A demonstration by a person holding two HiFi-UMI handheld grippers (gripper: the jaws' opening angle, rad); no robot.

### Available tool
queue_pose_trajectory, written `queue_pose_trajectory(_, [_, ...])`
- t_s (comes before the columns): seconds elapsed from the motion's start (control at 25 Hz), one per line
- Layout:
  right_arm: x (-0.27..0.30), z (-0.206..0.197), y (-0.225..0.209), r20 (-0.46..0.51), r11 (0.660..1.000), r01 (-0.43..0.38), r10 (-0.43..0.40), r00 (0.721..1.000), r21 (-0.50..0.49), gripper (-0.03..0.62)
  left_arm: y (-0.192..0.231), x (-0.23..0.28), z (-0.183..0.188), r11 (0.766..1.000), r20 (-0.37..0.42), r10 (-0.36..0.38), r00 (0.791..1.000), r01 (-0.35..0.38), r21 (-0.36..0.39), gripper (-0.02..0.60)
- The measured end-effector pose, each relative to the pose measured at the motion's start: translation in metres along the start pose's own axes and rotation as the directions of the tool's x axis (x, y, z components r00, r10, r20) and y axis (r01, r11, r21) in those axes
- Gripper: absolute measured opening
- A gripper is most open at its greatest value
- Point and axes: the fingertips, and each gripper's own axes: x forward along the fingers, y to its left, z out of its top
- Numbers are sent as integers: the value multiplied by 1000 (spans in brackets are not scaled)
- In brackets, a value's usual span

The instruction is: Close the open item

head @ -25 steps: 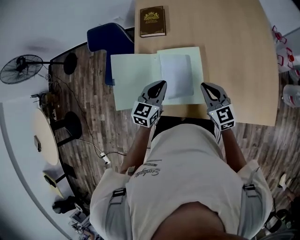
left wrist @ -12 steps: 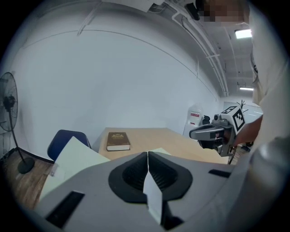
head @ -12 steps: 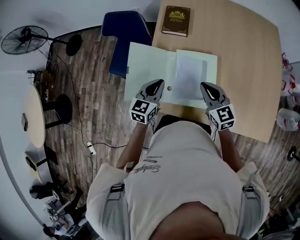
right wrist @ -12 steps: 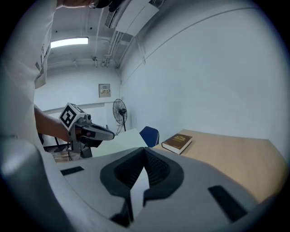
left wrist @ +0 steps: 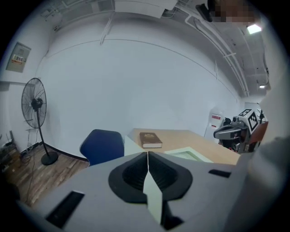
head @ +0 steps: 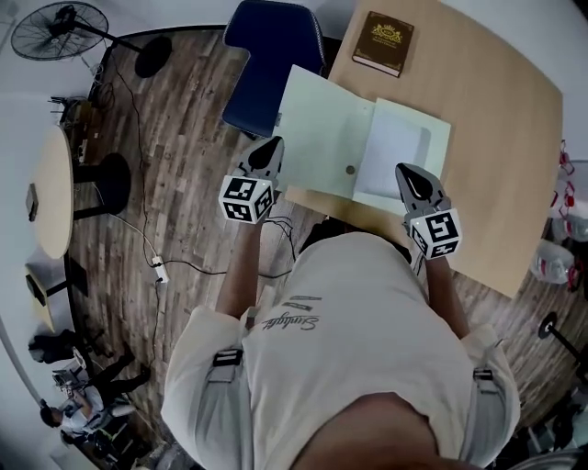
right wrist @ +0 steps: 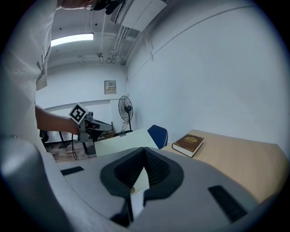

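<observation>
A pale green folder (head: 322, 128) lies open on the wooden table (head: 496, 119), its left flap reaching past the table's edge. White paper (head: 395, 151) sits in its right half, and a snap button (head: 349, 170) shows near the fold. My left gripper (head: 271, 145) hangs just left of the flap's edge, off the table, jaws shut and holding nothing. In its own view the left gripper (left wrist: 147, 154) points across the folder (left wrist: 188, 154). My right gripper (head: 409, 174) rests by the folder's near right corner, shut and empty, and looks along the folder (right wrist: 127, 138).
A brown book (head: 384, 43) lies on the table beyond the folder. A blue chair (head: 271, 55) stands at the table's far left side. A fan (head: 64, 18), a round side table (head: 50, 193) and cables (head: 175, 266) occupy the wooden floor at the left.
My left gripper has moved left, from over the folder's left flap to beside its outer edge. The right gripper has stayed by the near right corner. The head view has swung round.
</observation>
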Motion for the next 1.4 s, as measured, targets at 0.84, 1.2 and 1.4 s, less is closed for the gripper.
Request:
queue_pose_trajectory(0.84, [16, 5, 18, -10, 994, -1, 2, 1000, 105, -5, 66, -10, -98, 982, -113, -58, 992, 36, -186, 15])
queue_pose_trajectory(1.2, [1, -3, 12, -5, 993, 32, -32, 999, 118, -5, 21, 4, -78, 974, -95, -196, 976, 182, -137, 15])
queue_pose_trajectory(1.4, [-9, -3, 7, 15, 989, 58, -60, 998, 134, -5, -26, 22, -70, 955, -129, -295, 947, 290, -55, 15])
